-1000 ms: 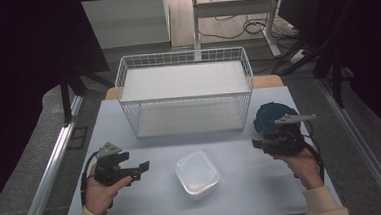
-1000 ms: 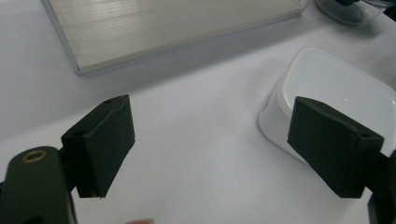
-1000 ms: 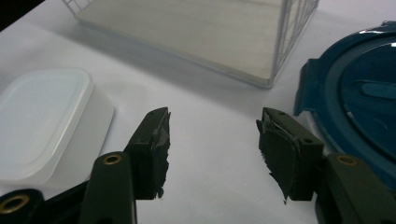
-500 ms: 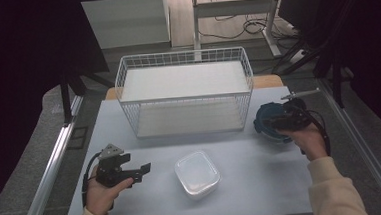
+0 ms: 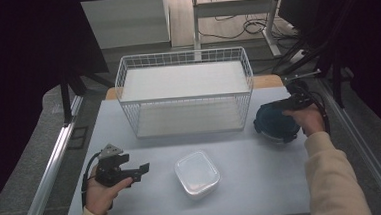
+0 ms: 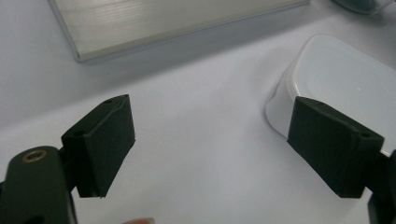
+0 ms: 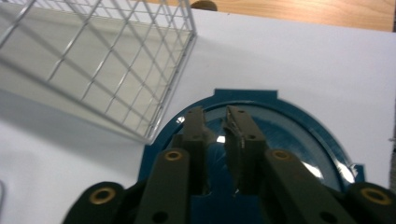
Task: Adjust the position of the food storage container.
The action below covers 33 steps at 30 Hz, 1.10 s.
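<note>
At frame centre we count one white wire basket [image 5: 185,95], one clear rectangular plastic container [image 5: 197,173] with its long axis toward the basket, one round blue-rimmed lid [image 5: 274,122] at right. Our left gripper [image 5: 141,169] gapes empty; our right gripper [image 7: 215,122] is nearly closed over the lid, grip unclear.

A lab or workshop test bench: a plain white table [image 5: 263,183] framed by metal rails [image 5: 47,171], dark curtains [image 5: 20,53] on both sides of the table, and loose cables [image 5: 234,29] on the floor beyond it.
</note>
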Each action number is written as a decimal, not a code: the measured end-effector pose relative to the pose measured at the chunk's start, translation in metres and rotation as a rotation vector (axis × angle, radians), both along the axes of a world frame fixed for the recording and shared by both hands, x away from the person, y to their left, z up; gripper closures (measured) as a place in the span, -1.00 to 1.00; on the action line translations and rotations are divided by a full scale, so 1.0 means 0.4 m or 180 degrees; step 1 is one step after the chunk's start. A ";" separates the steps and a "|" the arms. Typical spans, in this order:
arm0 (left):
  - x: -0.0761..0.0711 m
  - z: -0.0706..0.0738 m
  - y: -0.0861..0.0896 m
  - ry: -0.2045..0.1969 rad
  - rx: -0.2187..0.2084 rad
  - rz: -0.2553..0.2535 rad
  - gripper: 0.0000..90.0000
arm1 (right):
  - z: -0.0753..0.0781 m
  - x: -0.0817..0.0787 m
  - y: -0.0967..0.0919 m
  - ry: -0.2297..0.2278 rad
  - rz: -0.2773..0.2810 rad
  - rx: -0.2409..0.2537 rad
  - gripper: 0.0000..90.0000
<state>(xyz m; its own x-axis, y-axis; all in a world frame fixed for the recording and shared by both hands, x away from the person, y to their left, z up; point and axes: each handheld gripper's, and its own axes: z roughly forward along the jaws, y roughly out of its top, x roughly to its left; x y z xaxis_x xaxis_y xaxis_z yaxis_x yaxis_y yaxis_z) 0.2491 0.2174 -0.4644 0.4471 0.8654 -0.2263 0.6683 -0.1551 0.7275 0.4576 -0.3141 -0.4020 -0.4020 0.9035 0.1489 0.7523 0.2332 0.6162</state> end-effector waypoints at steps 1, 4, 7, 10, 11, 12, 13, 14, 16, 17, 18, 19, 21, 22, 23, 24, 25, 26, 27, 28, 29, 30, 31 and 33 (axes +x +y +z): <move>0.000 0.000 0.000 0.0000 0.0000 0.0000 -0.67 | 0.000 0.000 0.000 0.0000 0.0000 0.0000 0.76; 0.000 -0.001 0.005 0.0004 -0.0013 0.0018 -0.67 | -0.003 0.030 -0.007 0.0050 -0.0024 -0.0066 0.91; 0.000 0.001 0.009 -0.0001 -0.0011 0.0018 -0.67 | -0.005 0.042 -0.011 0.0075 -0.0035 -0.0092 0.98; 0.001 0.002 0.012 -0.0005 -0.0011 0.0043 -0.67 | -0.017 0.074 -0.023 0.0115 -0.0094 -0.0144 0.99; 0.001 0.002 0.012 -0.0005 -0.0011 0.0043 -0.67 | -0.021 0.084 -0.026 0.0122 -0.0115 -0.0171 0.99; 0.001 0.002 0.012 -0.0004 -0.0009 0.0045 -0.67 | -0.021 0.084 -0.026 0.0122 -0.0115 -0.0171 0.99; 0.001 0.002 0.012 -0.0004 -0.0007 0.0047 -0.67 | -0.025 0.094 -0.030 0.0120 -0.0145 -0.0172 0.99; 0.001 0.002 0.013 -0.0005 -0.0006 0.0049 -0.67 | -0.033 0.112 -0.039 0.0114 -0.0203 -0.0135 0.99; 0.002 0.002 0.014 -0.0005 -0.0007 0.0057 -0.67 | -0.037 0.127 -0.044 0.0089 -0.0281 -0.0083 0.99; 0.002 0.002 0.016 -0.0003 -0.0009 0.0060 -0.67 | -0.040 0.134 -0.046 0.0071 -0.0302 -0.0079 0.99; 0.003 0.000 0.017 0.0001 -0.0010 0.0065 -0.67 | -0.044 0.140 -0.048 0.0056 -0.0321 -0.0095 0.99; 0.003 0.000 0.017 0.0001 -0.0010 0.0065 -0.67 | -0.044 0.140 -0.048 0.0056 -0.0321 -0.0095 0.99; 0.005 -0.003 0.021 0.0011 -0.0008 0.0081 -0.67 | -0.052 0.149 -0.049 0.0063 -0.0366 -0.0107 0.99; 0.006 -0.004 0.025 0.0016 0.0006 0.0085 -0.67 | -0.058 0.153 -0.048 0.0065 -0.0384 -0.0137 0.99; 0.006 -0.005 0.026 0.0021 0.0001 0.0089 -0.67 | -0.065 0.157 -0.050 0.0086 -0.0399 -0.0187 0.99; 0.006 -0.006 0.027 0.0023 0.0005 0.0094 -0.67 | -0.074 0.162 -0.053 0.0115 -0.0394 -0.0238 0.99; 0.006 -0.007 0.028 0.0025 0.0005 0.0096 -0.67 | -0.074 0.162 -0.053 0.0115 -0.0394 -0.0238 0.99; 0.006 -0.007 0.028 0.0024 0.0005 0.0099 -0.67 | -0.082 0.166 -0.051 0.0151 -0.0364 -0.0280 0.99; 0.006 -0.008 0.029 0.0024 0.0008 0.0099 -0.67 | -0.082 0.166 -0.051 0.0151 -0.0364 -0.0280 0.99; 0.006 -0.008 0.028 0.0024 0.0010 0.0099 -0.67 | -0.086 0.167 -0.048 0.0171 -0.0340 -0.0293 0.99; 0.006 -0.008 0.028 0.0024 0.0012 0.0100 -0.67 | -0.090 0.169 -0.046 0.0188 -0.0303 -0.0305 0.99; 0.006 -0.008 0.028 0.0024 0.0014 0.0098 -0.67 | -0.092 0.169 -0.042 0.0186 -0.0294 -0.0324 0.99; 0.006 -0.008 0.028 0.0023 0.0015 0.0100 -0.67 | -0.093 0.170 -0.039 0.0177 -0.0259 -0.0331 0.99; 0.007 -0.009 0.027 0.0026 0.0019 0.0098 -0.67 | -0.093 0.170 -0.039 0.0179 -0.0254 -0.0329 1.00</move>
<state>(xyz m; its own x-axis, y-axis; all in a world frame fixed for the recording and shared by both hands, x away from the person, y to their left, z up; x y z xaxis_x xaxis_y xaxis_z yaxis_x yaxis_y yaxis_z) 0.2518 0.2283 -0.4680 0.4182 0.8801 -0.2248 0.6789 -0.1385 0.7211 0.5256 -0.3296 -0.4391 -0.3218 0.9439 0.0737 0.8036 0.2312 0.5484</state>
